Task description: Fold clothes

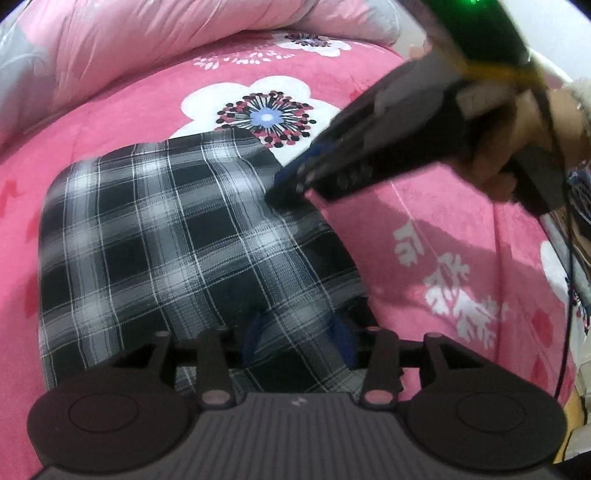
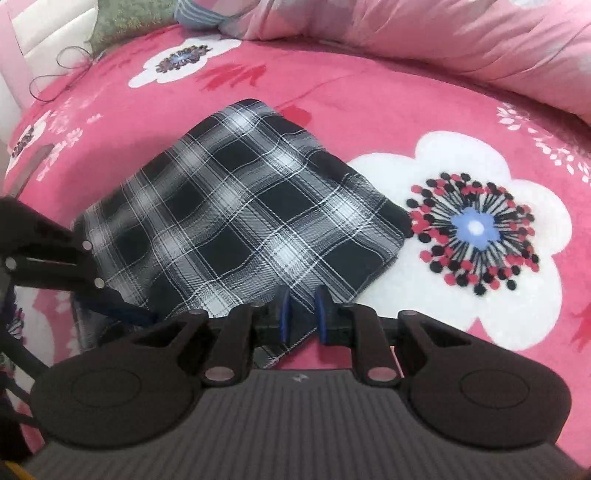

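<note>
A black-and-white plaid garment [image 1: 177, 236] lies folded into a flat rectangle on the pink flowered bedspread [image 1: 443, 229]. My left gripper [image 1: 299, 332] stands over its near edge, blue pads apart, with plaid cloth lying loosely between them. A hand [image 1: 517, 147] holds my right gripper [image 1: 284, 188], whose tip meets the garment's right edge. In the right wrist view the plaid garment [image 2: 236, 221] spreads ahead, and my right gripper [image 2: 303, 314] has its blue pads close together on the near corner. My left gripper [image 2: 140, 315] reaches in from the left at the cloth's edge.
A rolled pink quilt [image 2: 443, 44] lies along the back of the bed. At the far left are a white padded headboard [image 2: 48, 37], a green cushion [image 2: 125, 26] and a thin black cable [image 2: 55, 74]. Bare bedspread [image 2: 369, 122] surrounds the garment.
</note>
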Demonstrator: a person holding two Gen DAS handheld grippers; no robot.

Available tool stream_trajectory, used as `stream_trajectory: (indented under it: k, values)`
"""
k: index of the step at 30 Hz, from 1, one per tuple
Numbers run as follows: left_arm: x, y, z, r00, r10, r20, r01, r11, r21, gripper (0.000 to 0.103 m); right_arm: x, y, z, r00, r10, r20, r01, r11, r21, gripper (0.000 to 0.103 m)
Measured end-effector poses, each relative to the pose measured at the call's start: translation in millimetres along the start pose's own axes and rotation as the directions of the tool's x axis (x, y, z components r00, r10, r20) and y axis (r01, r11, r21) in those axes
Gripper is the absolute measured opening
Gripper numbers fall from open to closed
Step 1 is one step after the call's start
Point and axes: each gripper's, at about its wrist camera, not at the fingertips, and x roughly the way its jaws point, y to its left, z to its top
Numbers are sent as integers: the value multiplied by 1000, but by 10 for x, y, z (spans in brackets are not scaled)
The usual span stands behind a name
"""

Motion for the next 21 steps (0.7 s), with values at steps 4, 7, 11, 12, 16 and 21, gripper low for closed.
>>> stream_trajectory:
  k: [4,7,11,12,16,21]
  values:
    - [1,6,-16,1000,-1,-5,1,1000,3,44,-72,-9,82,999,-20,48,21,1000,-21,14]
    - [13,-7,-3,1000,2,-9,-1,1000,9,44,157,-90,-7,1000,-20,-4,20,999,-48,15]
    - [16,-12,-7,1000,6,-11,-5,1000,14,44,121,-190,23,1000,0,-13,-1,1000,-24,15]
    - [17,-15,-5,1000,7,-11,-6,1000,16,45,91,-179,46,1000,-12,-19,11,999,-38,15]
    - [17,-25,-2,1000,9,-11,-9,1000,25,45,-38,-191,151,998,-25,58,26,1000,-9,14]
    - [23,-40,-20,1000,11,-10,-11,999,31,45,263,-219,59,997,-75,11,75,997,-34,12]
